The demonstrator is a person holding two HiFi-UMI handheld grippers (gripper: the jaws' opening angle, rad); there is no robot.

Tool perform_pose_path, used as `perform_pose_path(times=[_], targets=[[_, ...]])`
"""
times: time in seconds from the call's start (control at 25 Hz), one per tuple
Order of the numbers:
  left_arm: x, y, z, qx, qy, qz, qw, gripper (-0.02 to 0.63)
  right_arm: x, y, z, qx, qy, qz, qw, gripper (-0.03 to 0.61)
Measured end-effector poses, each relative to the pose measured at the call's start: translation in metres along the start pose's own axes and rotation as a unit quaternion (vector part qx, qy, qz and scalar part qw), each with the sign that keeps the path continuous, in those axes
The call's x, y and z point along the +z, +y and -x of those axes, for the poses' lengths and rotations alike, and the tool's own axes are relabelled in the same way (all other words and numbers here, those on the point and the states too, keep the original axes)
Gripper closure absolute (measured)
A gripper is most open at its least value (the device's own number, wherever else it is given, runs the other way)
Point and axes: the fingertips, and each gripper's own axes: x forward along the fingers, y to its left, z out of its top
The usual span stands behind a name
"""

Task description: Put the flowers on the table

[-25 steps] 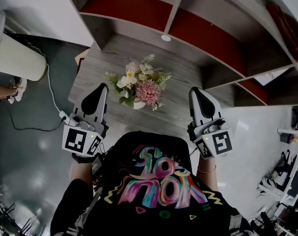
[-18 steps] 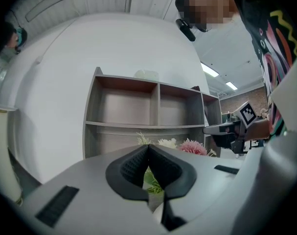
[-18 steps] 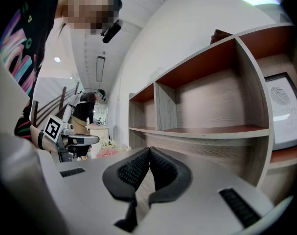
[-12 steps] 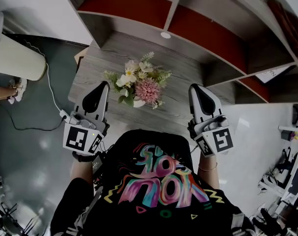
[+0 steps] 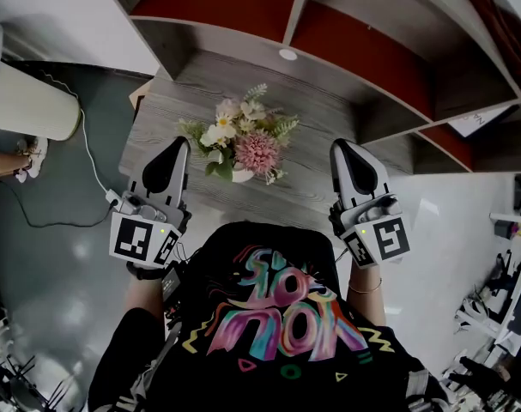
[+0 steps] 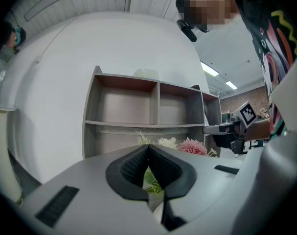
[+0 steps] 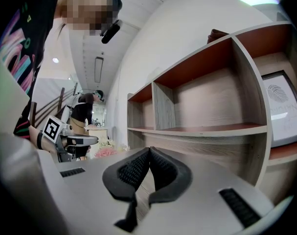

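A bunch of flowers, white and pink blooms with green leaves in a small white pot, stands on the grey wooden table. My left gripper hovers just left of the flowers, jaws shut and empty. My right gripper hangs to the right of them, also shut with nothing held. In the left gripper view the flowers peek over the closed jaws. In the right gripper view the jaws meet at the tips, and the pink bloom shows far left.
A wooden shelf unit with red backs rises behind the table. A white cylinder and a cable with a plug lie on the dark floor at left. A framed picture leans in the right shelf.
The view has shifted slightly; flowers and both grippers keep nearly the same places. Both grippers stay shut.
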Motion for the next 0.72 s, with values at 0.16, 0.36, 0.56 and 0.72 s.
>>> perform_pose_path(times=[0.16,0.36,0.56,0.72], targets=[[-0.0008,-0.0018,0.0000,-0.002,0.000,-0.001,1.0000,0.591,-0.0037,-0.0003,0.0017,0.001,0.006,0.001,1.000,0.565],[-0.0009,-0.0042,0.0010,-0.004,0.003,-0.002,1.0000,0.591,-0.0003,0.0021,0.0029,0.006,-0.001,-0.006,1.000,0.565],[-0.0012,-0.0058,0.0019,-0.005,0.003,-0.003,1.0000,0.591,-0.0036,0.0016,0.0049,0.003,0.007,0.002,1.000,0.565],[-0.0020,-0.0065,0.0025,-0.006,0.005,-0.004,1.0000,0.591,-0.0042,0.0025,0.0063,0.002,0.007,0.000,1.000,0.565]])
